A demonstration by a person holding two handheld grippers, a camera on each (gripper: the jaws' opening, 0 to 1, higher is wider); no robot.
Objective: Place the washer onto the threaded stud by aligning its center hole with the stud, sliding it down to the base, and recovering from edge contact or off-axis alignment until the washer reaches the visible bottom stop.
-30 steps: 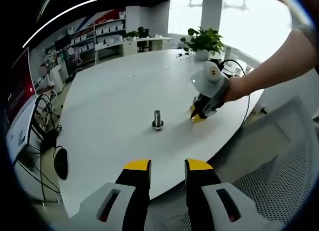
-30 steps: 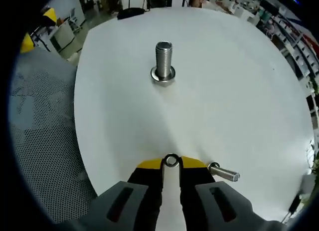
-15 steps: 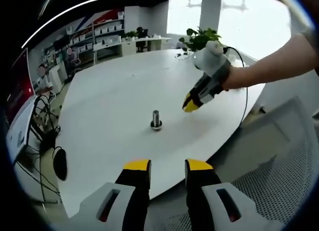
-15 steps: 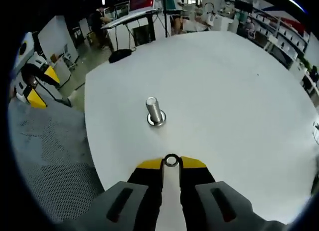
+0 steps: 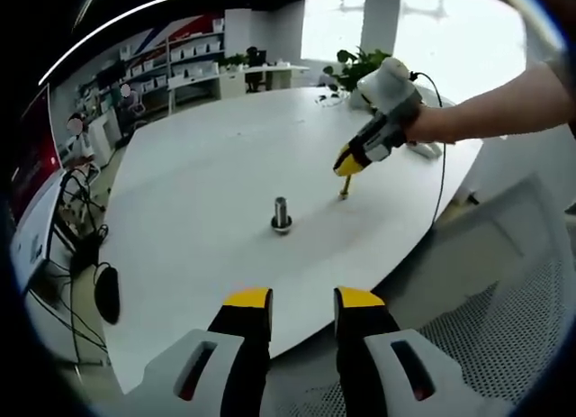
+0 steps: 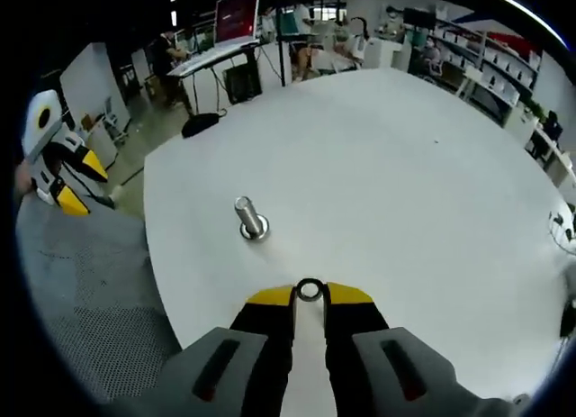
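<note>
Pinching the small silver metal washer between its yellow tips, the right gripper floats above the white round table, well off the upright threaded steel stud; left gripper sits spread, holding nothing.

Your right gripper hangs above the big white round table with the small steel ring washer at its tips. The upright threaded steel stud stands on the table ahead and left of it. In the left gripper view, what seems a loose metal bolt lies right of the stud, and your left gripper sits off the table's near edge.
</note>
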